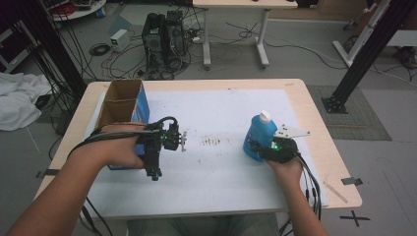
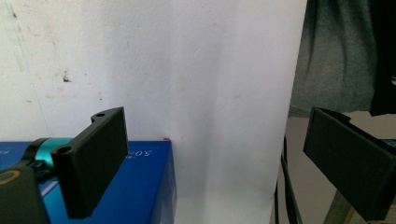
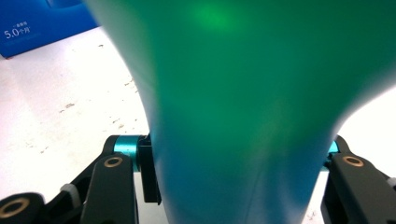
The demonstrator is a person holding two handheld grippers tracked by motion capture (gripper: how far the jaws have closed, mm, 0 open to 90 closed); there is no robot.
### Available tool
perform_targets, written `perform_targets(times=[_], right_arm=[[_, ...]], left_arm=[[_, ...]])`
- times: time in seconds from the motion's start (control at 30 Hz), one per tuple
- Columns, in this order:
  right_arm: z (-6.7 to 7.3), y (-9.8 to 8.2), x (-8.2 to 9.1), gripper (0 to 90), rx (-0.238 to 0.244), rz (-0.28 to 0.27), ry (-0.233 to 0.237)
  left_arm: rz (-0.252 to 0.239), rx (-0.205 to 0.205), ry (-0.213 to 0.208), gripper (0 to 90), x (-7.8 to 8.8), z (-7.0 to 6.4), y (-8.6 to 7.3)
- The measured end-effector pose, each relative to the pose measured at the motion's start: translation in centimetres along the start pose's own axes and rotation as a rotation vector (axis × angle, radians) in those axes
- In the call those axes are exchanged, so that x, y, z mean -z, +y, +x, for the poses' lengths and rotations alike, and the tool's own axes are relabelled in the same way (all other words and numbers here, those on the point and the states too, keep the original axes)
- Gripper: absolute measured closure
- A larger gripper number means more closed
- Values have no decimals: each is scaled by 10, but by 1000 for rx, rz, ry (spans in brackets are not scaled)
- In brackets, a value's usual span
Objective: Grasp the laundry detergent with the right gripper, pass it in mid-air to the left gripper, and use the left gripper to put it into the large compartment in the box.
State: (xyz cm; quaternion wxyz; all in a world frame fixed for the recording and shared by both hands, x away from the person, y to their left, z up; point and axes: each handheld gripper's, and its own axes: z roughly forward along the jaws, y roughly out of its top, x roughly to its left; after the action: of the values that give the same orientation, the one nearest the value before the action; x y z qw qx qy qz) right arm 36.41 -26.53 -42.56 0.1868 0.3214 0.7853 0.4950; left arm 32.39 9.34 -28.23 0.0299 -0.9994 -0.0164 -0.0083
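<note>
A blue plastic bottle (image 1: 259, 132) with a white cap stands on the white sheet at the table's right. My right gripper (image 1: 263, 149) is shut on its lower body from the near side. In the right gripper view the bottle (image 3: 243, 93) sits between the two jaws of that gripper (image 3: 238, 158). At the left, an open blue cardboard box (image 1: 123, 105) with a brown inside stands on the table. My left gripper (image 1: 155, 169) is held just to its right, pointing toward the near edge. Its jaws (image 2: 217, 130) stand wide open with nothing between them; the box (image 2: 140, 186) shows at the lower left.
The white sheet (image 1: 216, 167) covers most of the wooden table (image 1: 339, 172) and carries some dark specks in the middle. Cables trail from both grippers over the near edge. Beyond the table stand a computer tower (image 1: 164, 42), loose cables and a desk's legs.
</note>
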Motion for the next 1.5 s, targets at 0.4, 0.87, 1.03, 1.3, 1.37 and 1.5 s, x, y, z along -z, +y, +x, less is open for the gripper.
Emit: perform_targets(times=[0.4, 0.87, 1.03, 1.3, 1.37, 1.5], right_arm=[[3, 4, 7, 438, 24, -10, 55], [44, 41, 16, 438, 141, 39, 301], [61, 48, 8, 438, 194, 43, 373], [82, 56, -3, 438, 247, 54, 458], [86, 57, -7, 438, 264, 62, 478], [94, 59, -14, 439, 292, 66, 507]], left_arm=[[-1, 2, 4, 67, 3, 3, 4], [3, -1, -15, 67, 8, 4, 17], [2, -6, -10, 67, 11, 4, 20], [-26, -19, -15, 67, 21, 3, 25], [-29, -36, -4, 67, 24, 2, 27], [-47, -54, 5, 67, 28, 2, 31]])
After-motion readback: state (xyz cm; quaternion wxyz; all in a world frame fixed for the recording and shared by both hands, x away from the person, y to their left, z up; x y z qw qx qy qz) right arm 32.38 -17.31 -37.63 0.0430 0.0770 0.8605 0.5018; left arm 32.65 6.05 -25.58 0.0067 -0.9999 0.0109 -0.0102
